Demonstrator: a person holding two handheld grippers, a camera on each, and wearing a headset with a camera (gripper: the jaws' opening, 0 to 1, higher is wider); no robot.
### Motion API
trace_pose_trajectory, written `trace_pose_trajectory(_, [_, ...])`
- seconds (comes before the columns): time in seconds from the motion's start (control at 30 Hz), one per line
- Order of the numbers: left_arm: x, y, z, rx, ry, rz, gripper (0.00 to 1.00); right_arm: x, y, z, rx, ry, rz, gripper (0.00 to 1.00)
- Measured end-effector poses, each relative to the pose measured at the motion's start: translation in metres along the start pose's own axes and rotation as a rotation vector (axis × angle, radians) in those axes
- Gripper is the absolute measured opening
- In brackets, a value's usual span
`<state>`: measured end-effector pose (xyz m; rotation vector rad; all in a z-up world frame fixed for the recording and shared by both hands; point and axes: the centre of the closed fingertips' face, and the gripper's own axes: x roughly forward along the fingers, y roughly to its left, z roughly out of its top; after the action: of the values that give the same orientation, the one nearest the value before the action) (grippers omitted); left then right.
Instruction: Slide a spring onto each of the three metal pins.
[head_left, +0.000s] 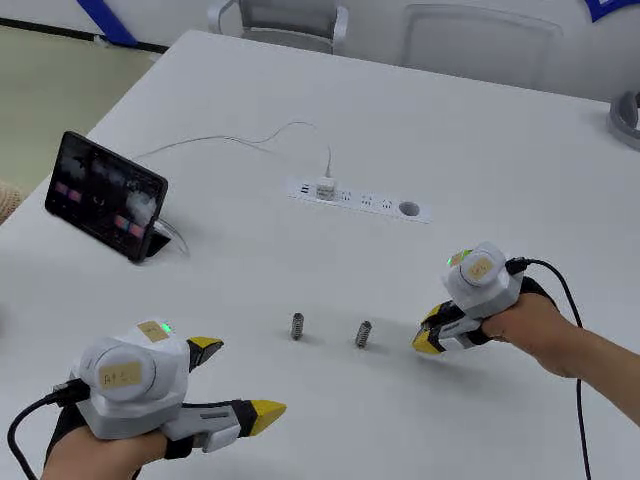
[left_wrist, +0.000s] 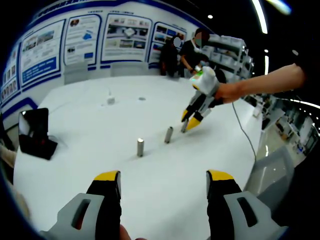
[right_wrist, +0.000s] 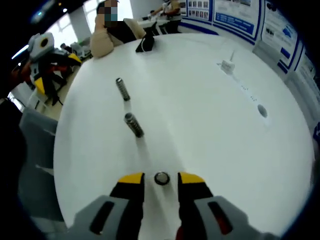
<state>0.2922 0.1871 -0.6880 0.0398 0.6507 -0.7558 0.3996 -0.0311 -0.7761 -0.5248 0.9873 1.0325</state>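
**Right claw straddles the last pin**

Live from the bench: all three pins stand in a loose row on my side of the power strip (head_left: 372, 202), running roughly parallel to it. The far pin (head_left: 297, 326) and the middle pin (head_left: 363, 334) both look coil-wrapped, so I judge those two done.

The third pin (right_wrist: 161, 178) is at the row's right end, and my right claw (right_wrist: 161, 181) is right on it. The right gripper view looks straight down its end, so its long axis is upright and runs between my yellow tips. The jaws are drawn in narrow on either side of it. Whether the pads actually bite it I cannot tell, nor whether a spring is on it yet.

My left claw (left_wrist: 164, 176) hangs spread wide and empty, further from the power strip than the row and well apart from the far pin.

My call: this is the right claw's job. It is far nearer, and any move must run straight along that upright axis, or the pin will tip.
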Motion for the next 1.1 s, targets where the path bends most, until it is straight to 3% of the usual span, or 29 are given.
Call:
trace_pose_trajectory(0.17, [0.002, -0.002, 0.000, -0.010, 0.002, -0.014, 0.72, -0.007, 0.000, -0.005, 0.094, -0.061, -0.017, 0.37])
trace_pose_trajectory(0.47, [0.003, -0.003, 0.001, -0.010, -0.008, -0.014, 0.73, -0.019, 0.003, -0.016, 0.178, -0.105, -0.039, 0.43])
trace_pose_trajectory(0.67, [0.002, 0.000, 0.000, -0.008, -0.010, -0.007, 0.73, -0.026, 0.007, -0.014, 0.257, -0.173, -0.042, 0.45])
trace_pose_trajectory(0.8, [0.000, 0.003, 0.002, -0.012, -0.015, -0.001, 0.74, -0.032, 0.014, -0.008, 0.330, -0.252, -0.046, 0.45])
trace_pose_trajectory(1.1, [-0.001, 0.007, 0.002, -0.016, -0.021, 0.005, 0.74, -0.035, 0.030, -0.009, 0.401, -0.328, -0.061, 0.48])
